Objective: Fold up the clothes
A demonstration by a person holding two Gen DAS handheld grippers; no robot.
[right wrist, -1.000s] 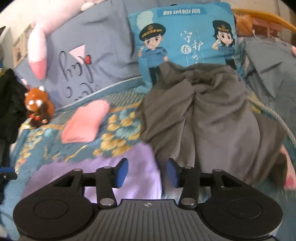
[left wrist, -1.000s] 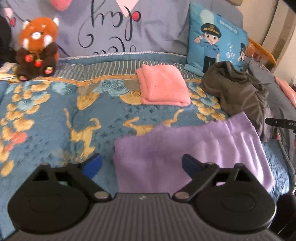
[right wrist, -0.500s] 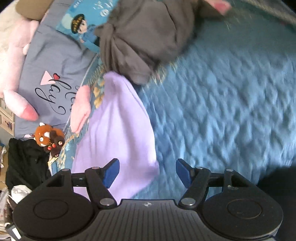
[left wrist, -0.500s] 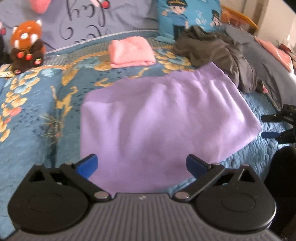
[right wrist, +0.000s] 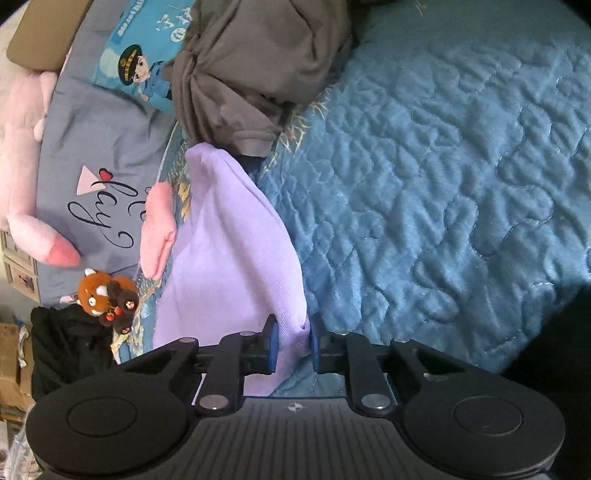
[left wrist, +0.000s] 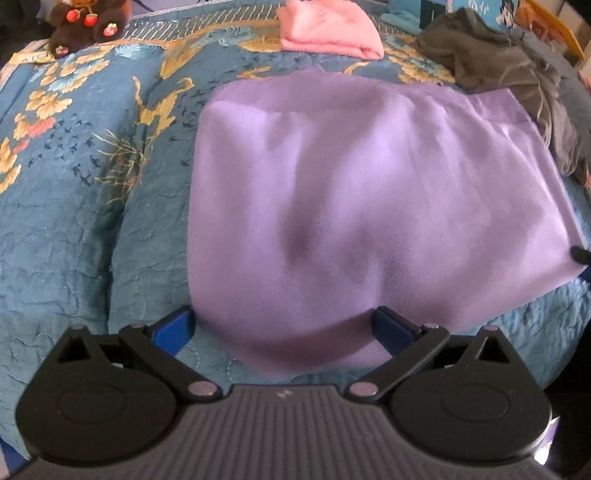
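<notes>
A folded purple cloth (left wrist: 369, 192) lies flat on the blue quilted bedspread (left wrist: 66, 221). My left gripper (left wrist: 283, 326) is open, with its blue fingers spread wide on either side of the cloth's near edge. In the right wrist view the purple cloth (right wrist: 236, 251) runs away from the camera, and my right gripper (right wrist: 291, 343) is shut on its near corner. The tip of that right gripper (left wrist: 580, 254) shows at the right edge of the left wrist view. A crumpled grey garment (left wrist: 509, 74) lies at the cloth's far right corner.
A folded pink cloth (left wrist: 328, 31) rests behind the purple one. A red panda plush (right wrist: 105, 297) sits by the grey pillow (right wrist: 96, 147). A blue cartoon cushion (right wrist: 144, 62) leans behind the grey garment (right wrist: 255, 62). Bare bedspread (right wrist: 443, 184) stretches to the right.
My left gripper has dropped and moved in onto the purple cloth's near edge. My right gripper, open half a second ago, has shut on the cloth's corner.
</notes>
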